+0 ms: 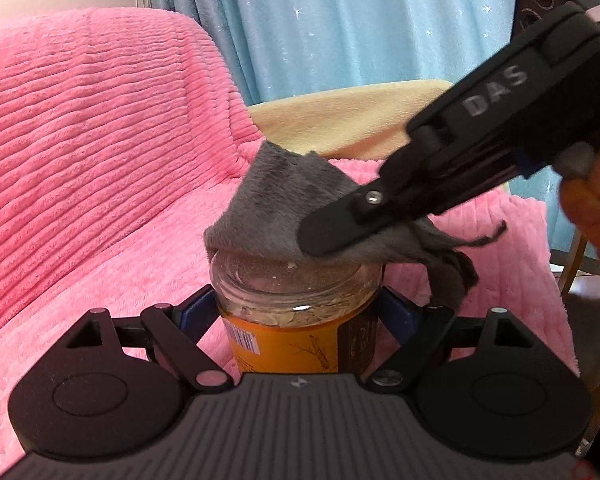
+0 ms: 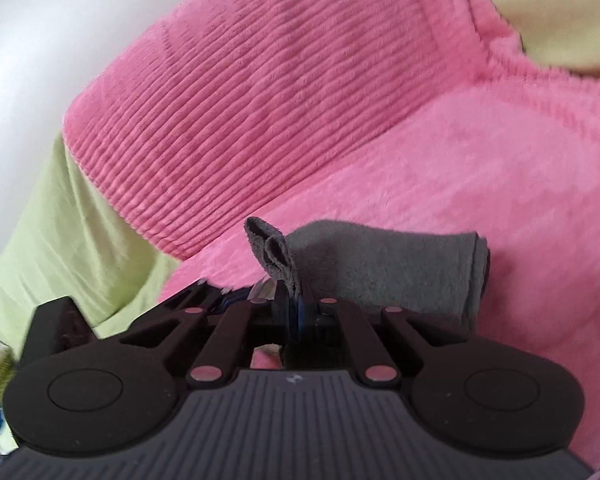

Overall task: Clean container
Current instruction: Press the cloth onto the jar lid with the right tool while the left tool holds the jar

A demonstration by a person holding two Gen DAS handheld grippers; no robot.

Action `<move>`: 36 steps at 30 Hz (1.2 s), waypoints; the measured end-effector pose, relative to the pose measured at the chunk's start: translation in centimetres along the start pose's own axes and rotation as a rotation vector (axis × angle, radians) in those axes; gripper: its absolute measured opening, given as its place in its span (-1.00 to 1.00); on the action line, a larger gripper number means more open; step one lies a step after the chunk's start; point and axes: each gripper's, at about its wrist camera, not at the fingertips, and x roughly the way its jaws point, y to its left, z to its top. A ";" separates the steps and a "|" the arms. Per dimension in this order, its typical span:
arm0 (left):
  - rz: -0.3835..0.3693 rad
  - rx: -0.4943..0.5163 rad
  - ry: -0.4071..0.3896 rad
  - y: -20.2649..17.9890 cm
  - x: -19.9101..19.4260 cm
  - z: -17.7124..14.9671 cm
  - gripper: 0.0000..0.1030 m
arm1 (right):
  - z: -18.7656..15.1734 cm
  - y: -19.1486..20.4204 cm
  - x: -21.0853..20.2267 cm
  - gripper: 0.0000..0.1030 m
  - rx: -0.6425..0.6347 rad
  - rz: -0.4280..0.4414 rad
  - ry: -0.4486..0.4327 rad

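Left gripper (image 1: pixel 300 308) clamped on glass jar (image 1: pixel 296 320); right gripper (image 1: pixel 320 242) clenched on grey cloth (image 1: pixel 276 200).
Left wrist view: jar upright between fingers, cloth pressed on its lid, pink blanket (image 1: pixel 100 140) behind. Right wrist view: right gripper (image 2: pixel 300 312) pinching cloth (image 2: pixel 400 264), folds ahead, blanket (image 2: pixel 300 100) beyond.

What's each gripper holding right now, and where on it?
Left gripper clamps the glass jar by its sides, just below the lid. Right gripper pinches the grey cloth at a bunched edge.
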 end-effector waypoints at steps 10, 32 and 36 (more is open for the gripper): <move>0.001 -0.019 0.002 0.2 -0.1 -0.2 0.66 | -0.1 0.9 1.0 -0.96 0.038 0.077 0.059; -0.001 -0.015 0.003 -0.3 0.2 -0.2 0.66 | 0.8 4.2 -0.7 -0.98 -0.263 -0.169 0.109; -0.004 -0.022 0.008 -0.4 0.1 -0.3 0.65 | 0.7 3.4 -0.6 -0.97 -0.182 -0.094 0.124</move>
